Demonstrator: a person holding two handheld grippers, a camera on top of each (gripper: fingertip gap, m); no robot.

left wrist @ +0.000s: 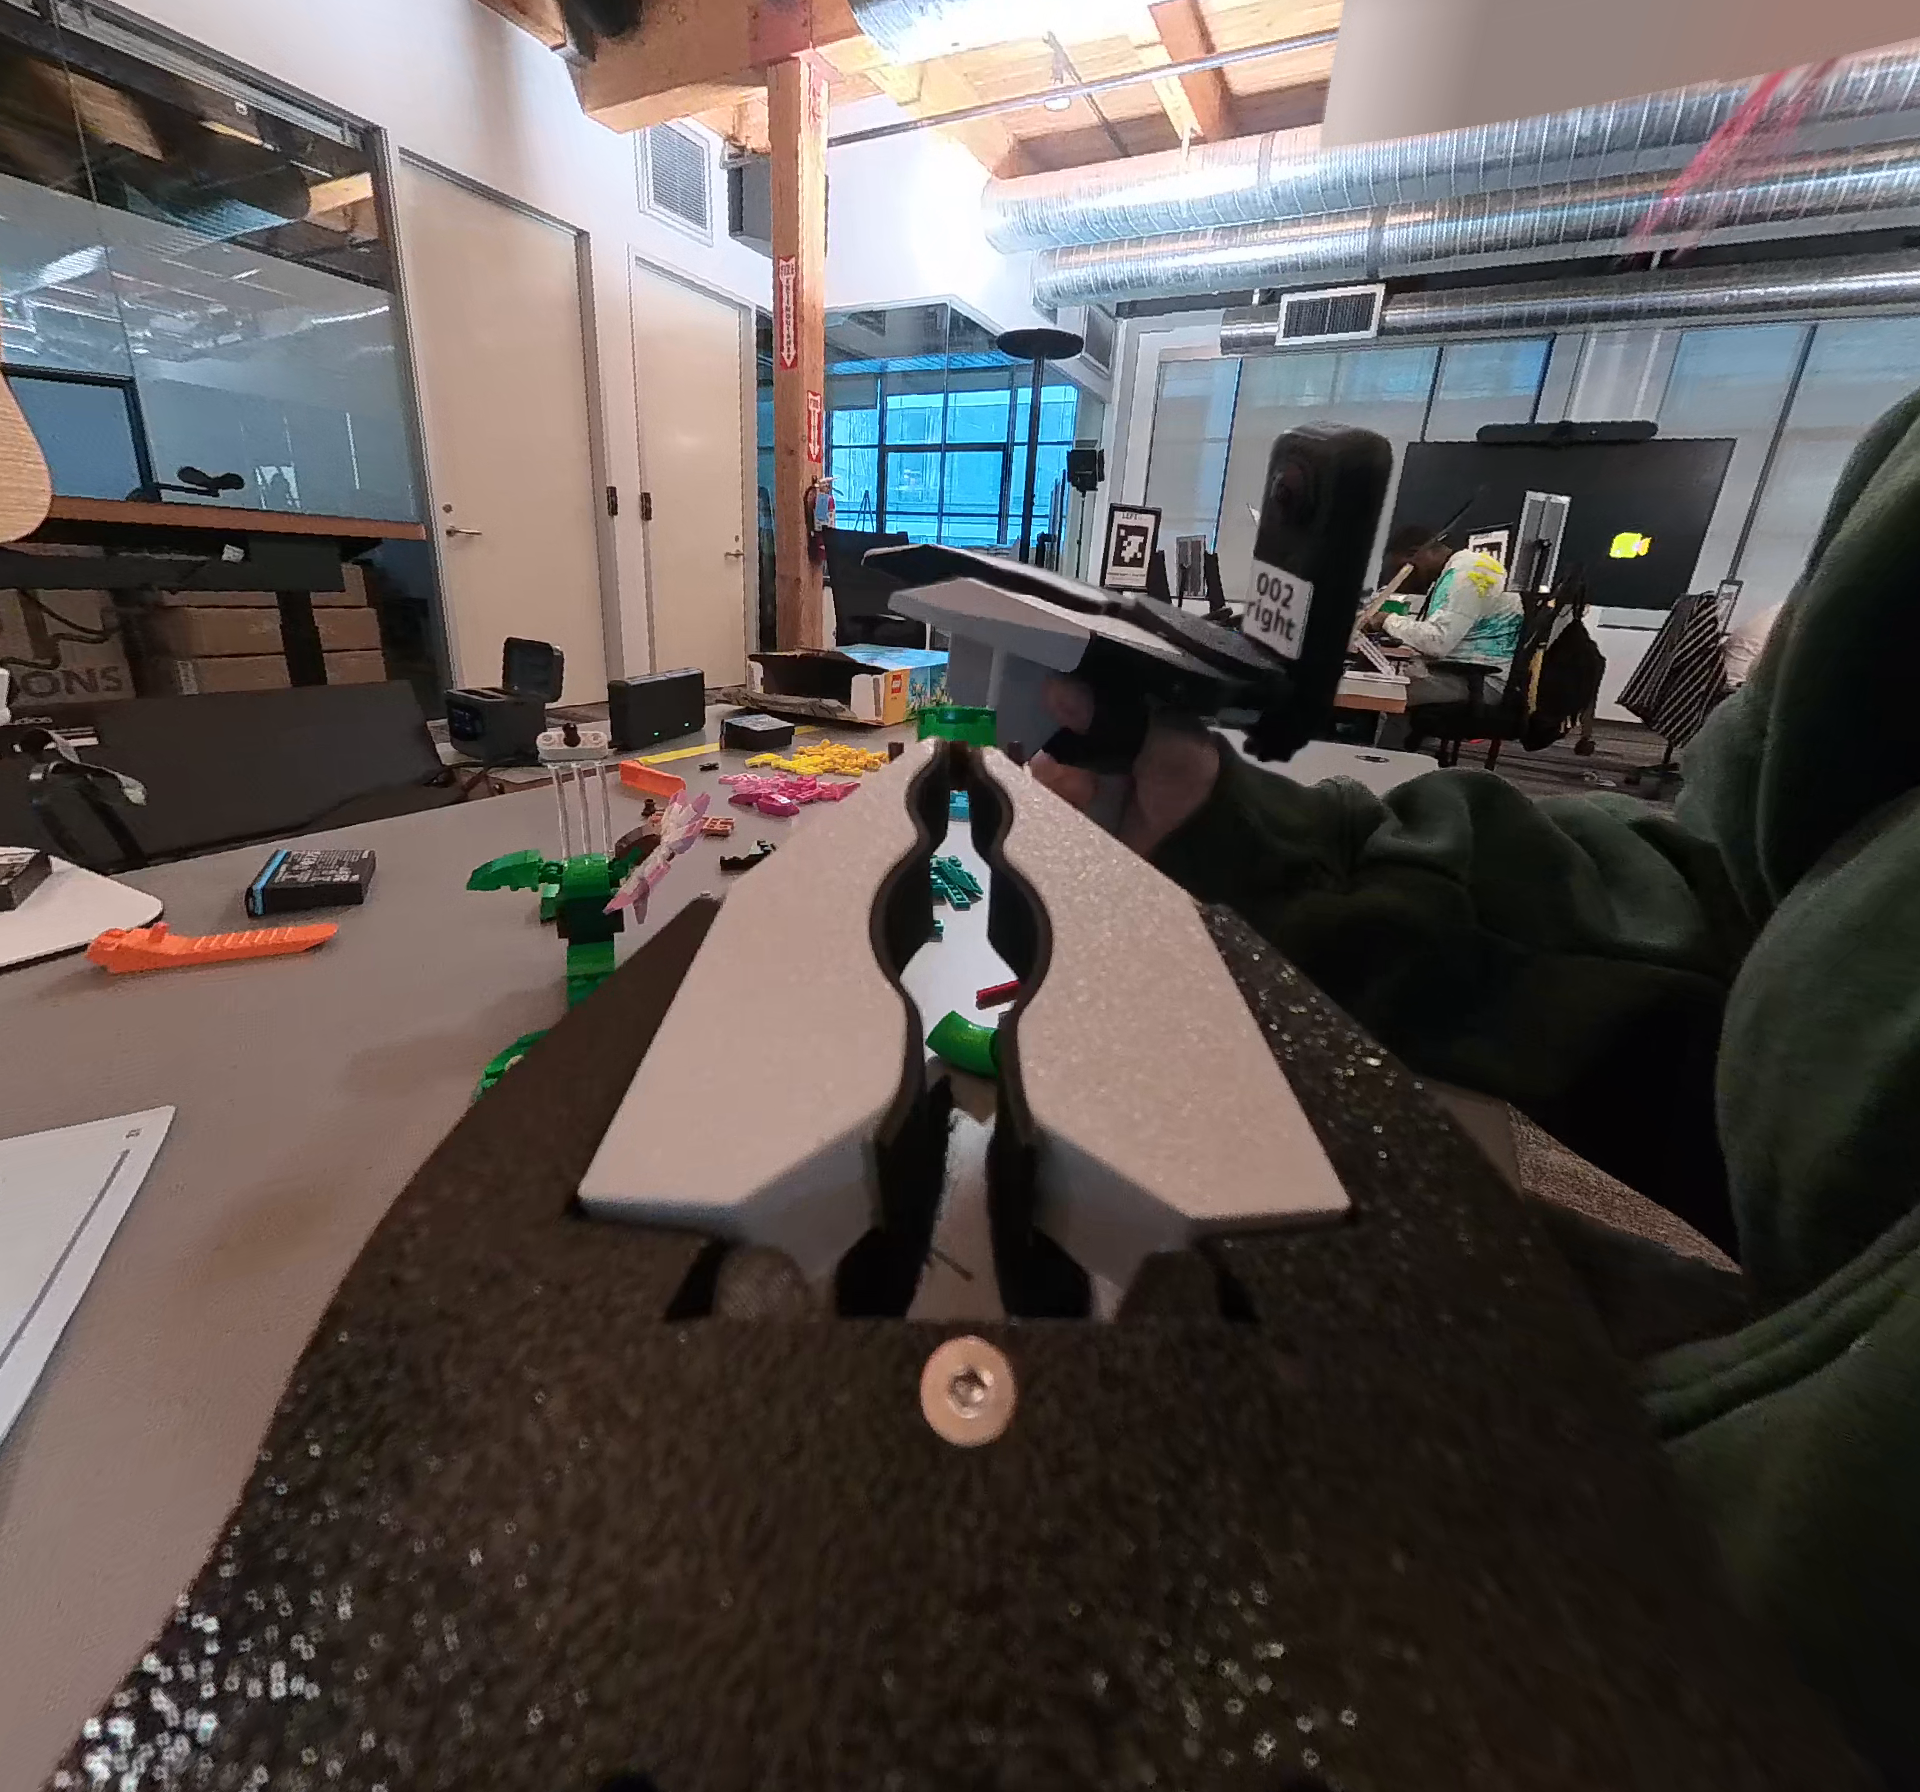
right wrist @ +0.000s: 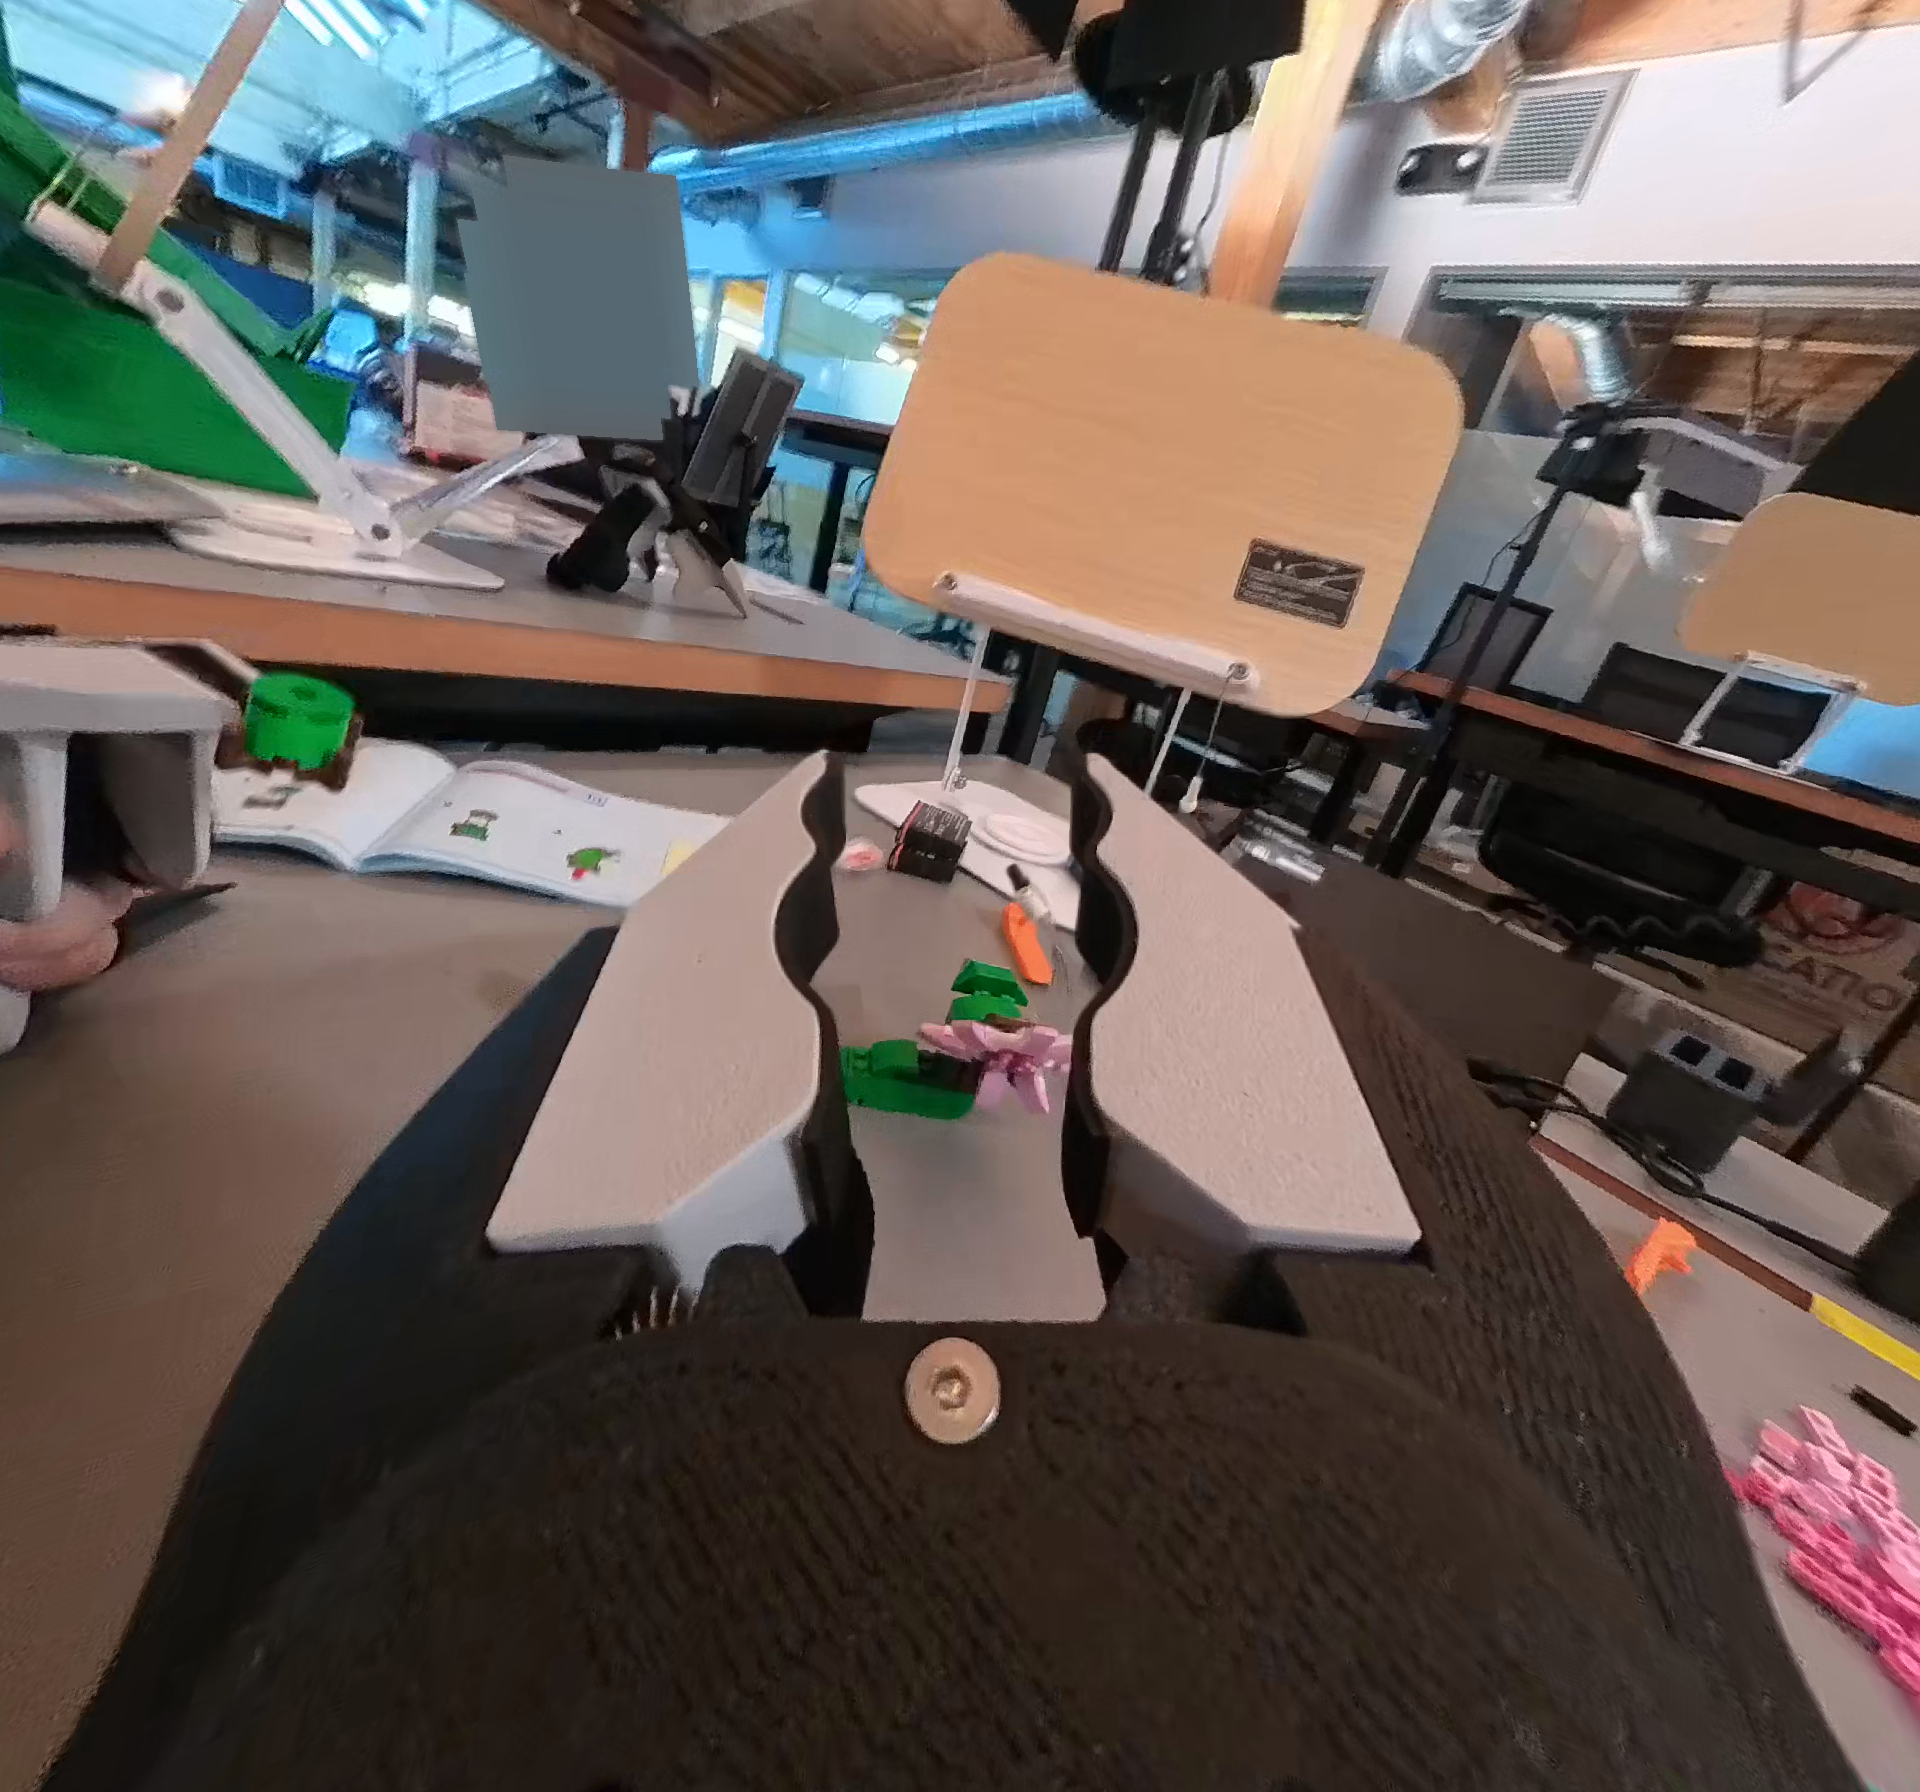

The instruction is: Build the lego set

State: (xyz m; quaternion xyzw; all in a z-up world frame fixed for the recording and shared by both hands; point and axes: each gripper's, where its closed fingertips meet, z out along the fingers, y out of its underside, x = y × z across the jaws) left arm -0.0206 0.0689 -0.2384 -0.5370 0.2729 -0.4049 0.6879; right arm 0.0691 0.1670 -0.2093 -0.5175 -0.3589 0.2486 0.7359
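My left gripper (left wrist: 956, 757) is shut on a small green and brown lego piece (left wrist: 956, 722), held above the grey table (left wrist: 260, 1067). The same piece (right wrist: 296, 719) shows at the left of the right wrist view, at the tip of the left gripper's grey fingers (right wrist: 104, 755). My right gripper (right wrist: 956, 776) is open and empty, raised above the table. Past its fingers lies a green plant build with a pink flower (right wrist: 966, 1056), also seen in the left wrist view (left wrist: 592, 890). The right gripper (left wrist: 997, 615), held by a green-sleeved hand, sits just behind the held piece.
Yellow (left wrist: 821, 757) and pink (left wrist: 790, 792) brick piles lie at the far side, teal pieces (left wrist: 951, 880) and a green curved piece (left wrist: 961, 1041) nearer. An orange brick separator (left wrist: 208, 942), a black battery (left wrist: 312, 878), a clear stand (left wrist: 571, 786) and an open instruction booklet (right wrist: 468, 817) lie around.
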